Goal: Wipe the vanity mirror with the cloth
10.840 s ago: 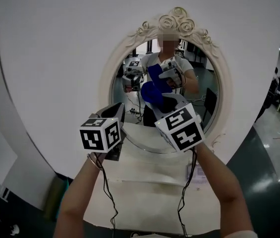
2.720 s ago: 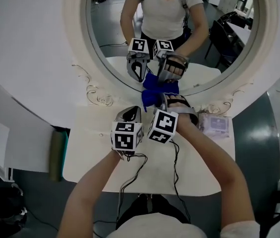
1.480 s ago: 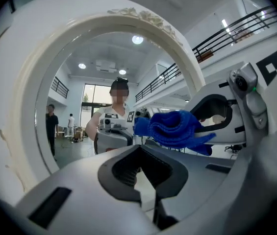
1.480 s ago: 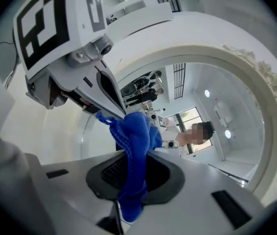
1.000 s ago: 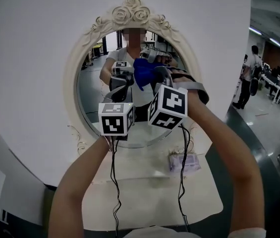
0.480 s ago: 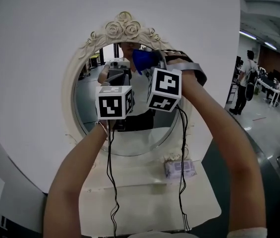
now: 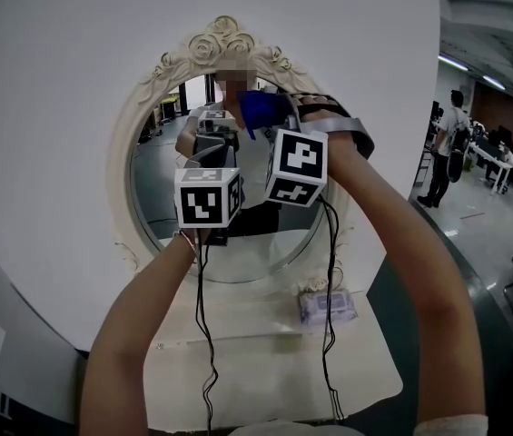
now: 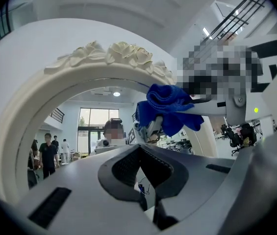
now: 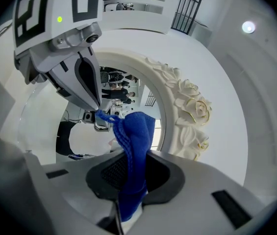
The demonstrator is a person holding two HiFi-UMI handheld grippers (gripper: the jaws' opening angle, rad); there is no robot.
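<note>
The oval vanity mirror (image 7: 163, 189) has a cream frame topped with carved roses (image 7: 224, 36). My right gripper (image 7: 270, 116) is shut on a blue cloth (image 7: 259, 110) and holds it against the upper part of the glass, just under the roses. The right gripper view shows the cloth (image 9: 134, 141) bunched between the jaws of the right gripper (image 9: 128, 175), beside the rose frame (image 9: 193, 106). My left gripper (image 7: 215, 148) hovers close beside it on the left, shut with nothing held. From the left gripper (image 8: 143, 173) view the cloth (image 8: 170, 106) hangs ahead and to the right.
A white vanity table (image 7: 265, 380) stands below the mirror with a wrapped packet (image 7: 327, 307) near its back right. Cables (image 7: 206, 334) hang from both grippers. The mirror sits on a large round white panel (image 7: 56, 107). People stand far off at the right (image 7: 444, 148).
Both grippers have risen along the glass: the cloth went from the mirror's lower rim to just below the carved top. The left gripper has stayed beside the right one.
</note>
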